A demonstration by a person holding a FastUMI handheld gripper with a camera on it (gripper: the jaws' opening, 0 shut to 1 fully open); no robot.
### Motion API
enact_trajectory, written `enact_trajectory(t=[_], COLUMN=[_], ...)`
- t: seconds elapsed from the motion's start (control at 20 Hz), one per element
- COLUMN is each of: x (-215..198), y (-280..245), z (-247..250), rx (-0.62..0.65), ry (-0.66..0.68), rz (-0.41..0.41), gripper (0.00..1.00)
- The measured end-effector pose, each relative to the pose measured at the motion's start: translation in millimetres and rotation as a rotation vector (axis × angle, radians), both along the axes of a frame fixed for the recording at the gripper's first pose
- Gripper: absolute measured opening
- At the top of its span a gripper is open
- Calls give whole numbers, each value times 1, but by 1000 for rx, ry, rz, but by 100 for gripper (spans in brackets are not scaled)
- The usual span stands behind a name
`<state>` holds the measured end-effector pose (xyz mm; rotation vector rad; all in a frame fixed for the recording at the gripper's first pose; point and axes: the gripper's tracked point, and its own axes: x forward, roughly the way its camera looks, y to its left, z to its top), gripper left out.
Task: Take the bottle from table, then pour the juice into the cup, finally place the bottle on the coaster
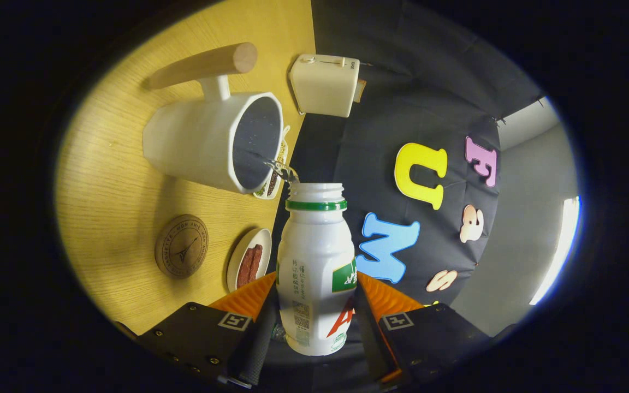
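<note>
**Juice running from bottle to cup**

Wooden table (118, 180), pale and grained, lies under everything we see, with the dark cloth wall of the booth behind it. We hold the bottle (314, 273) in the gripper (314, 319), its two fingers pressed against the bottle's sides, so the jaws are clamped on it. It is a small white plastic bottle with a green ring below the threaded neck, its mouth uncapped, and a label printed in green and red with fine text down one side. We have it tipped toward the cup (211, 142), and a thin clear stream (277, 167) leaves the mouth and crosses the cup's rim. That cup is white, wide-mouthed and dark inside, with a wooden handle (205, 65) fixed on a white stub. A round brown coaster (181, 246) sits on the table near the cup, apart from it. Just beside the coaster is a small white dish (249, 259) holding something reddish brown. Beyond the cup stands a cream-coloured box (325, 84), and another small dish (274, 180) peeks out at the cup's rim.
</note>
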<state>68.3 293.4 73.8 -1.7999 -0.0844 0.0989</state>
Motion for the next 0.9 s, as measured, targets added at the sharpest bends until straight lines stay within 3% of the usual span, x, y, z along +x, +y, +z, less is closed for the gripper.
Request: enact_trajectory(t=[0.9], x=[0], y=[-1], z=[3], rx=[-83], ry=[-5], rz=[-13], gripper=[72])
